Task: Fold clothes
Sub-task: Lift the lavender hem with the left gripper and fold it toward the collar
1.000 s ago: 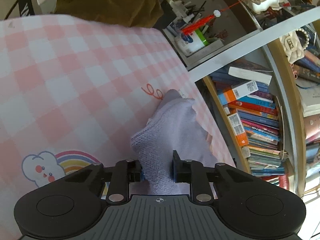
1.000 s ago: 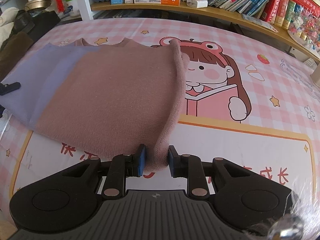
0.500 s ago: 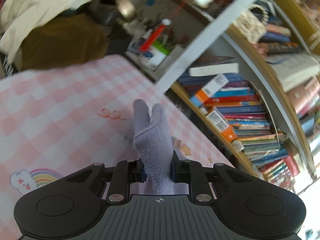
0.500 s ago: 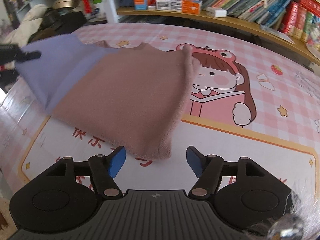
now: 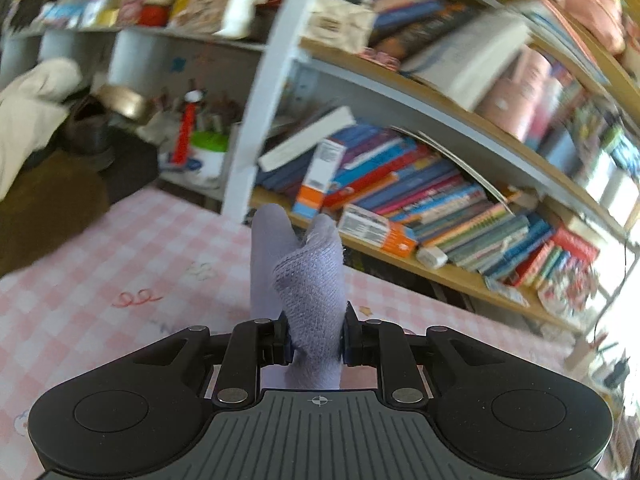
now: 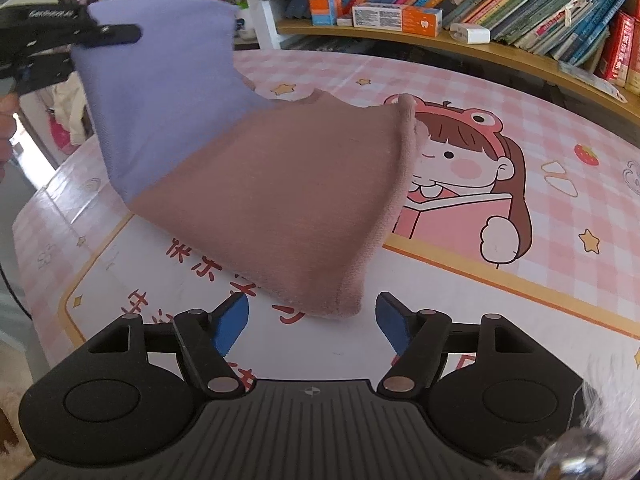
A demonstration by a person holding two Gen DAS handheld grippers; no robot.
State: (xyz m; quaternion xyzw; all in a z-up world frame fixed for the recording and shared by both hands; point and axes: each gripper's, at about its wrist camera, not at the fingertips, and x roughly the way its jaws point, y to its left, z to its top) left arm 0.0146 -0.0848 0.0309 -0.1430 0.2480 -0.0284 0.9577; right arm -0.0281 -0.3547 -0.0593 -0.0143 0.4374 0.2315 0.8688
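Gripping the sweater [image 5: 312,300], left tongs [image 5: 316,338]; right tongs [image 6: 312,322] opening, empty; bookshelf [image 5: 420,216] behind.

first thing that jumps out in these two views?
The two-tone sweater: its brown part lies on the pink cartoon tablecloth while its purple end is held up in the air at upper left by the left gripper, shut on the knit. The right gripper has blue pads with jaws opening and nothing between them, just short of the brown corner. Behind it all runs a crowded bookshelf.
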